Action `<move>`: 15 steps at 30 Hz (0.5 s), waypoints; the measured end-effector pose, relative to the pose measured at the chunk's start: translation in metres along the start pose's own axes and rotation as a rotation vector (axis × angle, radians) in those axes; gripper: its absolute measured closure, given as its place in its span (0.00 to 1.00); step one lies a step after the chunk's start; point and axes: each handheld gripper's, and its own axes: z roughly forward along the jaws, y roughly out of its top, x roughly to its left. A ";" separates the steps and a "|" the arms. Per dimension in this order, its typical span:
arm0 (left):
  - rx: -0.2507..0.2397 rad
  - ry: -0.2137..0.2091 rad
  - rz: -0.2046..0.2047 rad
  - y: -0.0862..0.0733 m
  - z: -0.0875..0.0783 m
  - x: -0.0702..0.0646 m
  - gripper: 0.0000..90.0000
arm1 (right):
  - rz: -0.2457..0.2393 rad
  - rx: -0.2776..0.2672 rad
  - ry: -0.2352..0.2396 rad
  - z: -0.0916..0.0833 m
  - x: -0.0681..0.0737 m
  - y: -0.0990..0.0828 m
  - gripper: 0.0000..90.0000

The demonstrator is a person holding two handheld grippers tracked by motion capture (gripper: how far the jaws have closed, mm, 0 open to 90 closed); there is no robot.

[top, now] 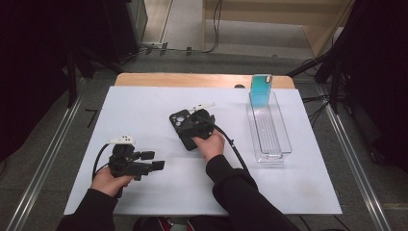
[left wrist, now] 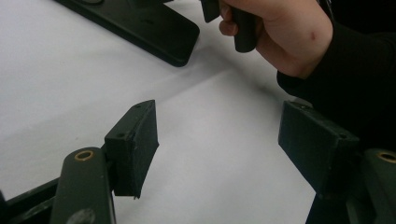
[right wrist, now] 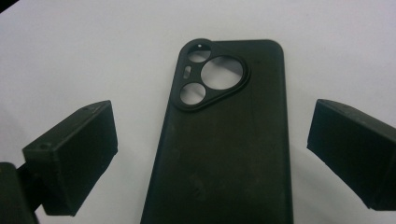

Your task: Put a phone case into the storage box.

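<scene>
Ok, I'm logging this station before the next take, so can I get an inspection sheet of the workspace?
Surface: white table top, wooden edge at the far side.
Job's things: black phone case lying back up; clear tray with a teal phone case standing at its far end.
Clutter: nothing seen.
Grippers: left gripper open over bare table; right gripper open, jaws either side of the black case.
Cables: one trails from each gripper.
Surroundings: grey floor, floor cables, metal rails.
</scene>
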 end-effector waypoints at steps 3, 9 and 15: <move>0.000 -0.001 -0.001 0.000 0.001 0.000 0.32 | 0.001 0.014 -0.002 0.003 0.000 -0.005 0.00; 0.008 0.002 -0.001 0.000 0.002 0.001 0.32 | -0.025 0.031 -0.015 0.009 -0.001 -0.011 0.00; 0.003 0.001 -0.001 0.000 0.002 0.001 0.32 | -0.048 0.052 -0.046 0.015 0.001 -0.016 0.00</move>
